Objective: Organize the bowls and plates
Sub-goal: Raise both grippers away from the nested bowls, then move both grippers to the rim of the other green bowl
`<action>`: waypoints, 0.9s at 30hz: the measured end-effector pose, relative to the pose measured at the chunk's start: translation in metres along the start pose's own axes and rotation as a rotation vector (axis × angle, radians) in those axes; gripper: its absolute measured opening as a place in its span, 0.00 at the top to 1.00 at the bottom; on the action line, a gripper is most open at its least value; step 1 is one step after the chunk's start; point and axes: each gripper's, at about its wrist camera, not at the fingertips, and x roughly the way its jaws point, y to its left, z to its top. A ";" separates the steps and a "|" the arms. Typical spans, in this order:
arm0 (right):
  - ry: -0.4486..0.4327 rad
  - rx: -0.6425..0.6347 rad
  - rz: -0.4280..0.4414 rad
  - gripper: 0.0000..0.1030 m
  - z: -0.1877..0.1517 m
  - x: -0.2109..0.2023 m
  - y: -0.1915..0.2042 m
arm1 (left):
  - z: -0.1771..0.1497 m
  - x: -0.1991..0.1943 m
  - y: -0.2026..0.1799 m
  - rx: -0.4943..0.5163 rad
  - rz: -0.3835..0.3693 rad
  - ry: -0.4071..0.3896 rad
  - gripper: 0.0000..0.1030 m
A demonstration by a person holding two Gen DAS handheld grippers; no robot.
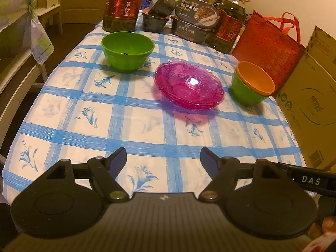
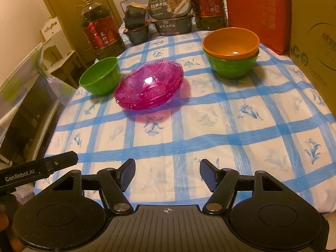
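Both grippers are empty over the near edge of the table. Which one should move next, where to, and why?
Probably the left gripper, open and empty, should reach toward the lone green bowl. It stands alone left of the pink plates, while the orange bowl already nests in another green bowl on the right, so it looks like the last loose piece.

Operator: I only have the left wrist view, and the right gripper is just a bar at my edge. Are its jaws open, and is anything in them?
Observer: The right gripper is open, nothing between its fingers, above the blue-checked tablecloth.
Operator: And the orange plastic bowl nested in the green plastic bowl, anything inside?
Observer: The right wrist view looks straight into it: empty, only a glare spot at the bottom.
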 end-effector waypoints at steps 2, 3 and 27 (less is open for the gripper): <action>0.003 -0.004 0.001 0.34 0.003 0.004 0.002 | 0.003 0.002 0.005 -0.009 0.003 0.001 0.27; 0.004 -0.007 0.001 0.34 0.005 0.006 0.004 | 0.004 0.003 0.008 -0.014 0.005 0.000 0.27; -0.008 -0.140 0.097 0.34 0.138 0.127 0.078 | 0.134 0.087 0.099 -0.091 0.041 -0.018 0.21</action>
